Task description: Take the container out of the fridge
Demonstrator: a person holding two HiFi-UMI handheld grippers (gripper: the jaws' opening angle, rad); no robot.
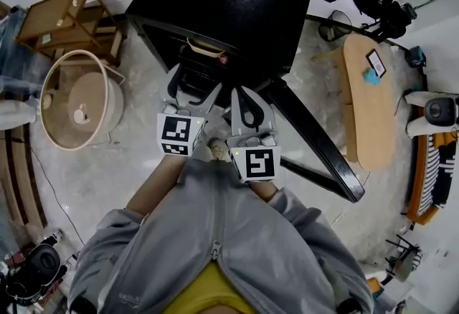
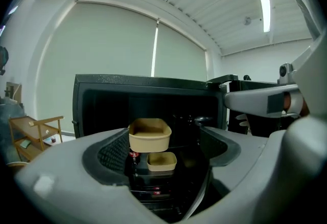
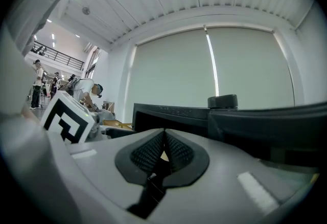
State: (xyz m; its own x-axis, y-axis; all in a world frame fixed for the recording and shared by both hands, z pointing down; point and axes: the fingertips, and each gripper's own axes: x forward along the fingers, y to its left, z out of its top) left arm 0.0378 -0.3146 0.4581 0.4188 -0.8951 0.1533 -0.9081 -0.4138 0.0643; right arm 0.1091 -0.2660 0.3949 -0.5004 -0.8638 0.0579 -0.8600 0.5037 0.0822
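Left gripper [image 1: 192, 90] faces the open black fridge [image 2: 102, 100], jaws spread wide and gripping nothing. The tan container [image 2: 149, 135] sits on a shelf inside, a smaller tan tub [image 2: 162, 161] just below it. Right gripper [image 3: 162, 152] is alongside, jaws pressed together.

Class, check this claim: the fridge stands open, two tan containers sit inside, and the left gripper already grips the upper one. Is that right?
Not the grip. In the left gripper view the left gripper has its jaws apart, touching neither the upper container nor the lower container in the open fridge.
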